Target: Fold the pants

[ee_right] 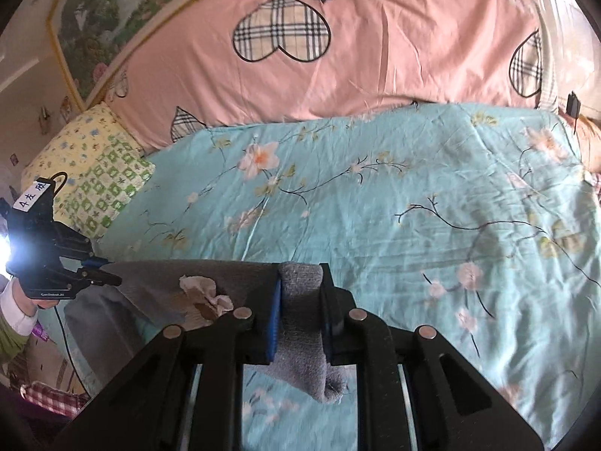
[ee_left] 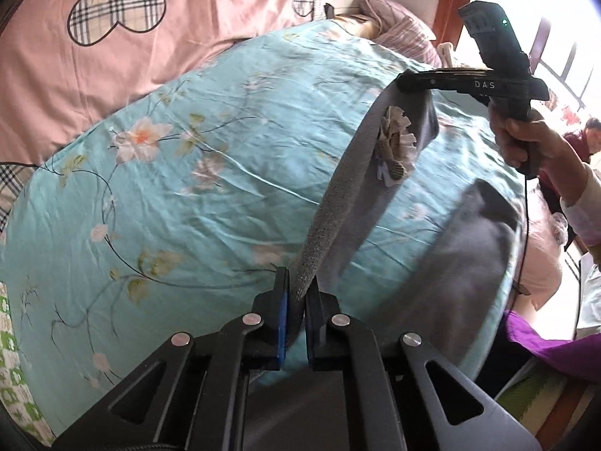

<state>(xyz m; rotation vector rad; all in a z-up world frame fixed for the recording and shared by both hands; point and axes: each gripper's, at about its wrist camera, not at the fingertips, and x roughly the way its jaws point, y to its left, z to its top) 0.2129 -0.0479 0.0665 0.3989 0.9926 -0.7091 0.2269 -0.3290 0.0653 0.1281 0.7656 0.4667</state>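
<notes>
Left wrist view: left gripper point(ee_left: 297, 289) is clamped on the grey pants point(ee_left: 379, 173) waistband; the fabric stretches over the turquoise floral bedspread point(ee_left: 195, 195) to the right gripper point(ee_left: 407, 83).
Right wrist view: right gripper point(ee_right: 300, 282) pinches the pants point(ee_right: 300, 323); the left gripper point(ee_right: 112, 280) grips the other end near the bedspread's point(ee_right: 375, 195) front edge.

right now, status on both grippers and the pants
Left gripper and right gripper both shut on pants. Waistband stretched between them above the bed. Nothing in the way.

The right gripper point(ee_right: 300, 289) clamps the grey pants' waistband point(ee_right: 300, 282) above a teal floral bedsheet point(ee_right: 375, 195). At far left, the left gripper point(ee_right: 109, 277) pinches the same band, stretched taut between them. A pink heart-patterned quilt point(ee_right: 375, 56) lies behind.
</notes>
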